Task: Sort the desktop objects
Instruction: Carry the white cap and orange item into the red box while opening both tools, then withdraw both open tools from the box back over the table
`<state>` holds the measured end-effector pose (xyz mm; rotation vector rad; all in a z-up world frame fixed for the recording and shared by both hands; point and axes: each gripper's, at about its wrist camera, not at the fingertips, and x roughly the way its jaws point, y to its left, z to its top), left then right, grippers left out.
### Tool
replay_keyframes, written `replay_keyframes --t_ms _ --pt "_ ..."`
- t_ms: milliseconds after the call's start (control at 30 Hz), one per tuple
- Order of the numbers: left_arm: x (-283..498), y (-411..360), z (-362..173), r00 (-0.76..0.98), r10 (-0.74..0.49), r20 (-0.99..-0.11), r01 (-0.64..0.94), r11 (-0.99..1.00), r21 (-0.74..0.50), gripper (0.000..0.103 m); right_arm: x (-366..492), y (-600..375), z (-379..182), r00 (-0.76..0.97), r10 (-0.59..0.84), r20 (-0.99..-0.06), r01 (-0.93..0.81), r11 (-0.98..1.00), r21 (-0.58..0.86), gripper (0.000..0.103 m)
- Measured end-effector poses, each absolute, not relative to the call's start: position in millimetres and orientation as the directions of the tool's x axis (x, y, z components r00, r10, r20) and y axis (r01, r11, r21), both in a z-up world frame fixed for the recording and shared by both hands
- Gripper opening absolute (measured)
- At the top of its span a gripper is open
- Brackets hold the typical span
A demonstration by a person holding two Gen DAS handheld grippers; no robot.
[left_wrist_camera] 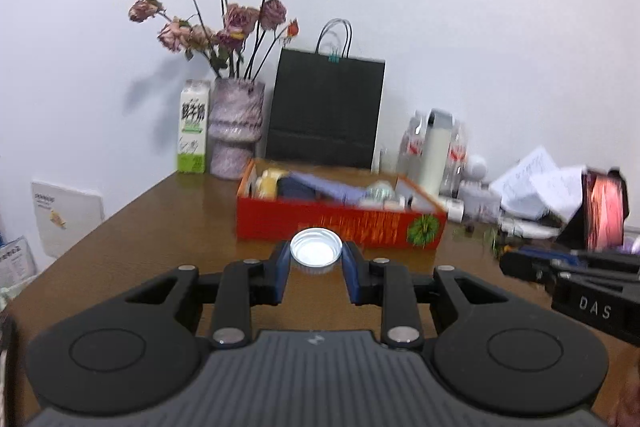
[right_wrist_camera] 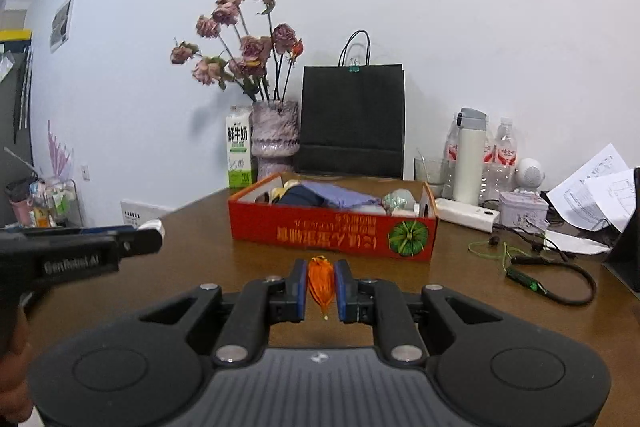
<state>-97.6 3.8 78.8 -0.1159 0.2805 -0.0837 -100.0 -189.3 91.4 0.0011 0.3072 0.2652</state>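
Red box (right_wrist_camera: 332, 227) full of oddments ahead on the bench (right_wrist_camera: 460, 267), vase (right_wrist_camera: 275, 139) and black bag (right_wrist_camera: 352, 119) behind, left gripper (left_wrist_camera: 316, 257) clamping a white cap (left_wrist_camera: 316, 251), right gripper (right_wrist_camera: 320, 287) pinching an orange scrap (right_wrist_camera: 320, 283).

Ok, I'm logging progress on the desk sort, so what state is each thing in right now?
left gripper: shut on a white bottle cap, held open side up.
right gripper: shut on a small orange object.
red box: open-topped, already holding several items.
black paper bag: upright, top clipped shut.
milk carton: upright, closed.
white flask: upright, lid on.
vase: upright, holding dried roses.
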Motion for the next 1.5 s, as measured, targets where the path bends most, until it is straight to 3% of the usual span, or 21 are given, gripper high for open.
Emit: replay_keyframes --t_ms 233,333,467,600,667,800,867,1000,1100,1167,1333,1500 --pt "21 23 133 0.952 -0.123 -0.28 0.087 0.987 -0.136 0.028 11 -212 136 0.908 0.258 -0.329 -0.249 0.966 0.07 0.014" --pt "85 32 145 0.924 -0.157 -0.349 0.111 0.983 -0.149 0.028 69 -219 149 0.889 0.264 -0.374 -0.243 0.965 0.103 0.014" --pt "160 19 135 0.847 -0.239 -0.474 0.165 0.967 -0.193 0.028 161 -218 142 0.814 0.265 -0.516 -0.24 0.964 0.116 0.014" --pt "218 -13 104 0.772 -0.263 -0.579 0.227 0.964 -0.135 0.028 243 -223 106 0.666 0.297 -0.685 -0.171 0.954 0.247 0.014" --pt "241 -23 88 0.733 -0.263 -0.627 0.233 0.964 -0.132 0.028 271 -217 85 0.613 0.225 -0.758 -0.129 0.974 0.185 0.014" --pt "263 -38 64 0.66 -0.274 -0.699 0.226 0.96 -0.163 0.03 299 -212 60 0.559 0.148 -0.816 -0.079 0.989 0.124 0.018" --pt "265 -38 65 0.683 -0.264 -0.681 0.215 0.964 -0.158 0.04 305 -212 58 0.55 0.147 -0.822 -0.073 0.989 0.128 0.027" --pt "279 -28 82 0.688 -0.272 -0.673 0.198 0.962 -0.188 0.046 305 -215 76 0.595 0.142 -0.791 -0.05 0.989 0.14 0.039" --pt "284 -24 98 0.703 -0.24 -0.669 0.174 0.971 -0.166 0.058 304 -215 97 0.634 0.141 -0.76 -0.051 0.989 0.141 0.05" --pt "285 -19 108 0.712 -0.221 -0.666 0.149 0.975 -0.164 0.067 302 -212 110 0.657 0.138 -0.741 -0.062 0.99 0.129 0.065" --pt "274 -8 126 0.731 -0.163 -0.663 0.098 0.986 -0.133 0.084 289 -200 126 0.691 0.109 -0.714 -0.081 0.994 0.074 0.071" --pt "252 7 135 0.751 -0.114 -0.651 0.041 0.991 -0.127 0.084 267 -199 135 0.722 0.107 -0.684 -0.074 0.994 0.077 0.074"
